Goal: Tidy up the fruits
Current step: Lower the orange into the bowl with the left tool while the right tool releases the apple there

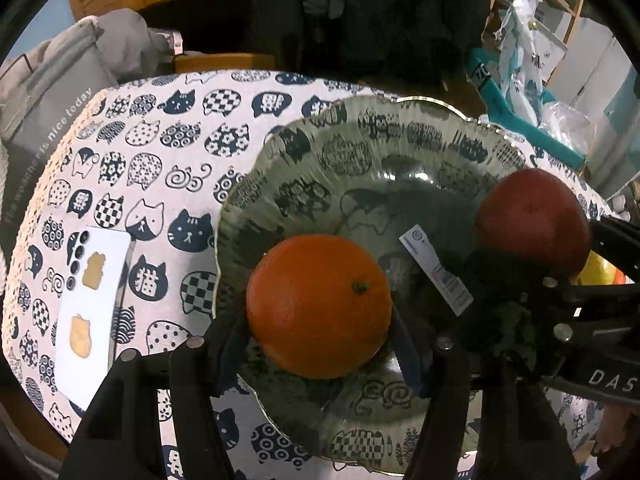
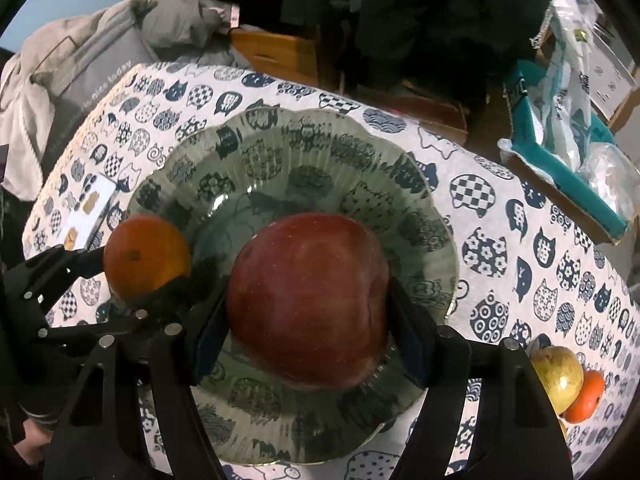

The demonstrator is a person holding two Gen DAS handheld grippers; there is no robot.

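My left gripper is shut on an orange just over the near left part of a clear glass plate with a scalloped rim. The right gripper is shut on a red apple above the middle of the same plate. In the left wrist view the apple and the right gripper show at the right. In the right wrist view the orange and the left gripper show at the left. A white label sticks to the plate.
The plate rests on a round table with a cat-print cloth. A white phone lies at the left. A yellow-green apple and a small orange fruit lie at the right. A grey bag and a teal box stand beyond the table.
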